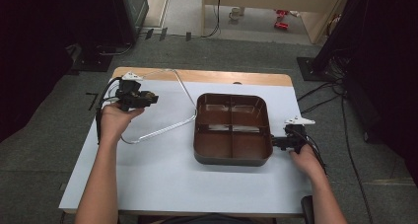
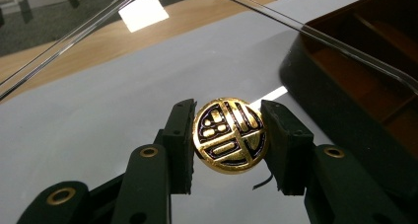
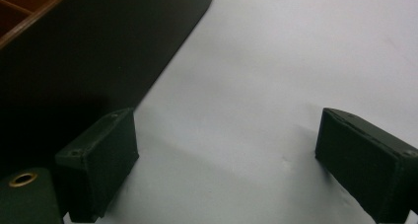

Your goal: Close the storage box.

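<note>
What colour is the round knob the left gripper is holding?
Shiny gold with a black inlaid pattern; the round knob shows best in the left gripper view, between the left gripper's jaws.

Brown tray (image 1: 231, 157) blocks surface (image 1: 162, 179) centre; clear lid (image 1: 162, 103) leans from its 9 o'clock rim. Open passage from 5 through 8 o'clock, near edge.

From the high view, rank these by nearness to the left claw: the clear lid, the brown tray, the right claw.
1. Clear lid: held by the left claw itself, at its gold sticker, stretching right.
2. Brown tray: table middle, right of the lid.
3. Right claw: beyond the tray, at its right edge.
</note>
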`<state>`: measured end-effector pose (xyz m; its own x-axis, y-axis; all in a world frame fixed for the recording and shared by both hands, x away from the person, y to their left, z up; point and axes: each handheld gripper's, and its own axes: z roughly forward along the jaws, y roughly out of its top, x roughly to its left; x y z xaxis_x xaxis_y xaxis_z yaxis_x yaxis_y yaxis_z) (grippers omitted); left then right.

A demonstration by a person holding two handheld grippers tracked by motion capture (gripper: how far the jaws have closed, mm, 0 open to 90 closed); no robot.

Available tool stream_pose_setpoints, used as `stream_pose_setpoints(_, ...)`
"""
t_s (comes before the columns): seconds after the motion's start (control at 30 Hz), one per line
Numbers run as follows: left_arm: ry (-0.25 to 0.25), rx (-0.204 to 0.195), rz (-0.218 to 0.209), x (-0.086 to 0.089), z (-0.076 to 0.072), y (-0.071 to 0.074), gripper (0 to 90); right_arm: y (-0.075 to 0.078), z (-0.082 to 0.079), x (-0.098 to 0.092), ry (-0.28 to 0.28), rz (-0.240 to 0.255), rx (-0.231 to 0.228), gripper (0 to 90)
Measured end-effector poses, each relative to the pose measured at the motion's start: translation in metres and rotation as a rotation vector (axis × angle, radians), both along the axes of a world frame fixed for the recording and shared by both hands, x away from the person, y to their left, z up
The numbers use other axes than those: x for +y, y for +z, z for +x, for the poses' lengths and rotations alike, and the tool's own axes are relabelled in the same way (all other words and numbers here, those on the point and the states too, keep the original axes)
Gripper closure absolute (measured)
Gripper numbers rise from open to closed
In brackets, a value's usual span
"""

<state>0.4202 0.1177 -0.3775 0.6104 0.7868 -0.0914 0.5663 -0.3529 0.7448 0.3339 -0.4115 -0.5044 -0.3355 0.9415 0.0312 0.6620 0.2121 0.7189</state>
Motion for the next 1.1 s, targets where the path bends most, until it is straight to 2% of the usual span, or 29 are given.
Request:
stream_pose_setpoints(0.03,-0.016,-0.014,-0.012,-0.007,-0.003,0.005,59.5,0.000,0.000,0.000,0.001,0.000,0.001,8.5)
stream_pose_setpoints(0.07,-0.016,-0.014,-0.012,-0.007,-0.003,0.005,59.5,0.000,0.000,0.000,0.000,0.000,0.000,8.5)
stream_pose_setpoints(0.1,-0.037,-0.019,-0.022,-0.015,-0.005,0.008,59.5,0.000,0.000,0.000,-0.001,0.001,0.000,8.5)
stream_pose_setpoints(0.13,-0.037,-0.019,-0.022,-0.015,-0.005,0.008,59.5,0.000,0.000,0.000,-0.001,0.001,0.000,8.5)
stream_pose_setpoints(0.17,-0.062,-0.021,-0.036,-0.023,-0.007,0.009,59.5,0.000,0.000,0.000,0.002,-0.001,0.000,8.5)
stream_pose_setpoints(0.23,-0.079,-0.025,-0.043,-0.030,-0.008,0.010,59.5,0.000,0.000,0.000,-0.001,0.001,0.002,8.5)
stream_pose_setpoints(0.37,-0.138,-0.056,-0.031,-0.056,-0.015,0.015,59.5,0.000,0.000,0.000,0.001,0.000,0.000,8.5)
stream_pose_setpoints(0.53,-0.216,-0.065,-0.044,-0.080,-0.019,0.016,59.5,0.000,0.000,0.000,-0.001,0.001,0.000,8.5)
stream_pose_setpoints(0.57,-0.235,-0.065,-0.046,-0.090,-0.019,0.014,59.5,0.000,0.000,0.000,-0.001,0.002,0.001,8.5)
stream_pose_setpoints(0.6,-0.235,-0.065,-0.046,-0.090,-0.019,0.014,59.6,0.000,0.000,0.000,-0.001,0.002,0.001,8.5)
stream_pose_setpoints(0.67,-0.261,-0.053,-0.059,-0.100,-0.019,0.012,59.5,0.000,0.000,0.000,-0.001,0.002,0.000,8.5)
stream_pose_setpoints(0.7,-0.291,-0.046,-0.074,-0.110,-0.019,0.012,59.5,0.000,0.000,0.000,-0.001,0.002,0.001,8.5)
stream_pose_setpoints(0.73,-0.291,-0.046,-0.074,-0.110,-0.019,0.012,59.5,0.000,0.000,0.000,-0.001,0.002,0.001,8.5)
stream_pose_setpoints(0.77,-0.309,-0.041,-0.077,-0.118,-0.019,0.011,59.5,0.000,0.000,0.000,-0.001,0.002,0.001,8.5)
stream_pose_setpoints(0.93,-0.350,-0.027,-0.028,-0.151,-0.019,0.004,59.5,0.000,0.000,0.000,0.001,0.001,0.001,8.5)
stream_pose_setpoints(1.1,-0.407,-0.013,-0.026,-0.178,-0.022,-0.001,59.5,0.000,0.000,0.000,0.000,0.001,0.000,8.5)
